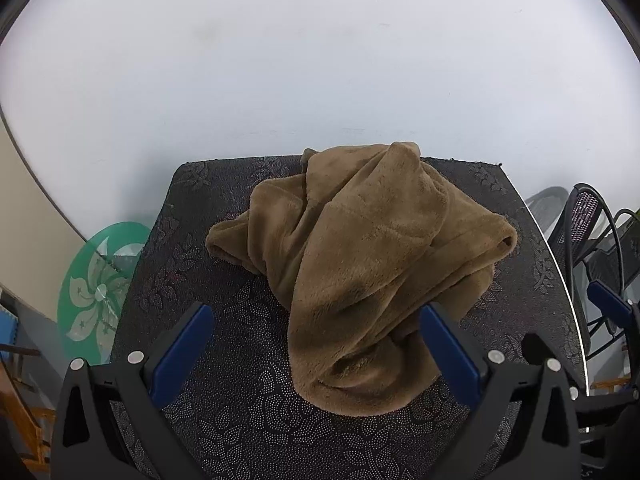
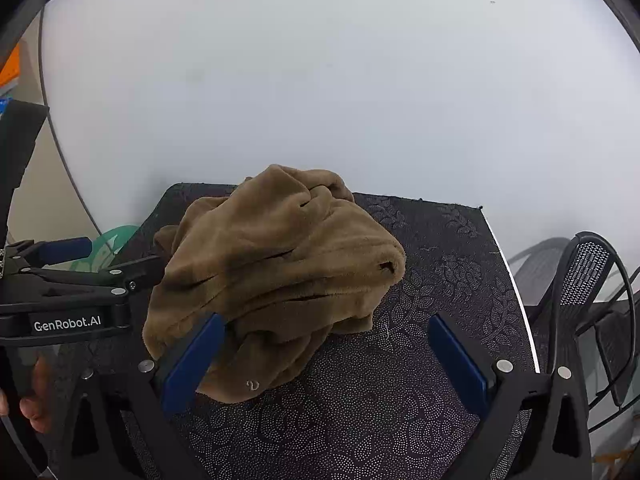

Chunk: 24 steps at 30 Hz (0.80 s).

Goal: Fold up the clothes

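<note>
- Brown fleece [image 1: 360, 264] heaped in a loose crumpled mound on the black patterned cloth [image 1: 240, 420], dead ahead of both tools, nearer the far edge than the near one.
- No flat panel, no squared edge to be seen: bunched, not folded. Fits a garment just dropped for folding, or one gathered up again between folds; no telling which.
- Left gripper [image 1: 316, 344]: released, blue fingers spread wide, holding nothing, low over the cloth with the near lobe of fleece lying between the fingers.
- Right gripper [image 2: 326, 360]: likewise spread and bare, the heap just beyond and over toward its left finger [image 2: 196, 360].
- Left tool also visible at the left edge of the right view, close beside the mound; a hand [image 2: 36, 396] on its grip.
- Open cuff or hem mouth [image 2: 386, 267] showing forward of the right tool, a little left of its centre line: a good landmark for tracing a sleeve or edge.
- For a clean grasp: aim for a single outer edge, not a fistful of layers; plush pile likely thick and springy, so a deep bite between the pads.
- Seize two points well apart, one per tool, so that lifting lets the mound fall open.
- Risk: dragging the cloth beneath along with the fleece; keep fingertips off it when closing.
- Small pale thread loop [image 2: 252, 385] on the near lobe, just beside the right tool's left finger; snag hazard, best avoided.
</note>
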Each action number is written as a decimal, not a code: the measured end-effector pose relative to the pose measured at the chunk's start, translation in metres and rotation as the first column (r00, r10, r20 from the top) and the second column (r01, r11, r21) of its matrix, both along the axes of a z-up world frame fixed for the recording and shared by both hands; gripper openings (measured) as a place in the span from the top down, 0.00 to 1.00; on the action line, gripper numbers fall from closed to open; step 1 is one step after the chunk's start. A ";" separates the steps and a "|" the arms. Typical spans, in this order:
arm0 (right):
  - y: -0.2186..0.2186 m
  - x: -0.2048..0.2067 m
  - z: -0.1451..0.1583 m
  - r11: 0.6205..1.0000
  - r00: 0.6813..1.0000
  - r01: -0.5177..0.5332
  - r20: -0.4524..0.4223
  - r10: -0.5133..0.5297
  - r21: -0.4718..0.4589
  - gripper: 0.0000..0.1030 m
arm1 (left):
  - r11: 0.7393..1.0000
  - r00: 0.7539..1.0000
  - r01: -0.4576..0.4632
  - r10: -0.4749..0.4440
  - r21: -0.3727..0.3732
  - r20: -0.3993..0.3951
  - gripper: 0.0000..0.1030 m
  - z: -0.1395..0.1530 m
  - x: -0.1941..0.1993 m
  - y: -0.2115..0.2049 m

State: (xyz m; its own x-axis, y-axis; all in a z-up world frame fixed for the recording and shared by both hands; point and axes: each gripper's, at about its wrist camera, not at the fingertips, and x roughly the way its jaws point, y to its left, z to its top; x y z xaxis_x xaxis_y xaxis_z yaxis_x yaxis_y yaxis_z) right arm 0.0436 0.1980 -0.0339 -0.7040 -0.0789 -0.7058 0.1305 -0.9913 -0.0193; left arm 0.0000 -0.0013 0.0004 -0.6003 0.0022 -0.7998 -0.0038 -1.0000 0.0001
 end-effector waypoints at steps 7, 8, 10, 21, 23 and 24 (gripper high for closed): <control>-0.003 0.003 -0.001 1.000 1.000 0.002 0.000 -0.002 0.000 0.00 | 1.000 1.000 -0.003 0.003 0.002 -0.012 0.00 0.001 0.003 -0.002; -0.003 0.003 -0.002 1.000 1.000 0.002 0.001 -0.002 -0.001 0.00 | 1.000 1.000 -0.005 0.005 0.002 -0.010 0.00 0.000 0.003 -0.003; -0.003 0.001 -0.004 1.000 1.000 0.001 0.004 -0.001 -0.002 0.00 | 1.000 1.000 -0.013 0.013 0.000 -0.006 0.00 -0.001 0.003 -0.004; -0.003 0.002 -0.007 1.000 1.000 -0.002 0.012 0.002 -0.013 0.00 | 0.999 0.999 -0.037 0.037 0.003 0.007 0.00 -0.002 0.006 -0.012; -0.002 0.002 -0.008 1.000 1.000 -0.002 0.016 0.003 -0.015 0.00 | 0.999 0.999 -0.038 0.038 -0.001 0.009 0.00 -0.002 0.007 -0.014; -0.002 0.003 -0.009 1.000 1.000 -0.002 0.018 0.003 -0.016 0.00 | 0.999 0.999 -0.038 0.038 -0.002 0.009 0.00 -0.002 0.008 -0.014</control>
